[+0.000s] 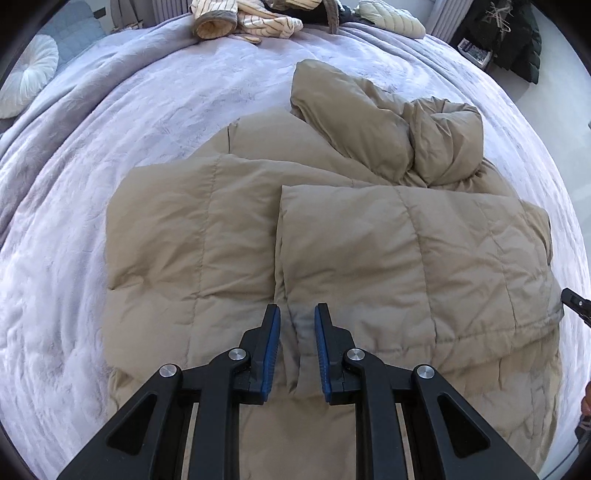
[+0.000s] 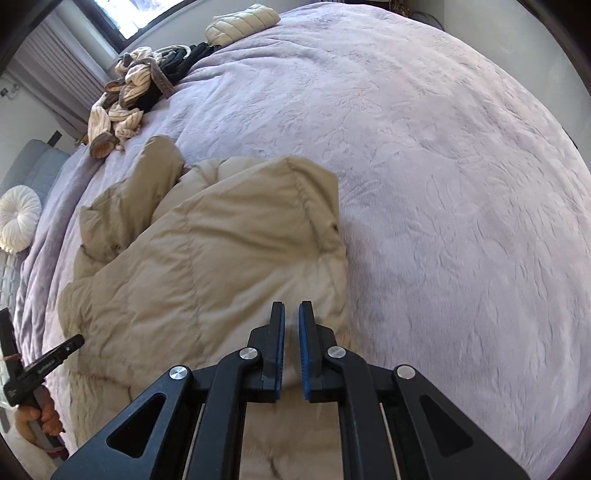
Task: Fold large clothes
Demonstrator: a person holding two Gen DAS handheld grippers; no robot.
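Observation:
A tan quilted puffer jacket [image 1: 332, 236] lies spread on the bed, one panel folded over its middle and the hood and a sleeve [image 1: 406, 136] bunched at the far side. My left gripper [image 1: 297, 314] hovers over the folded panel's edge, its jaws a narrow gap apart, and no cloth is pinched between the blue pads [image 1: 272, 332]. My right gripper [image 2: 291, 310] hangs over the jacket's [image 2: 192, 266] near right corner, its jaws almost together and nothing visibly held. In the left wrist view the right gripper's tip [image 1: 572, 301] shows at the jacket's right edge.
A lilac plush blanket [image 2: 443, 184] covers the bed. At its far edge lie striped and dark clothes [image 1: 251, 22] and a cream quilted jacket [image 2: 240, 24]. A round white cushion [image 1: 26, 81] sits at the left. A hand [image 2: 40, 417] holds the other gripper at bottom left.

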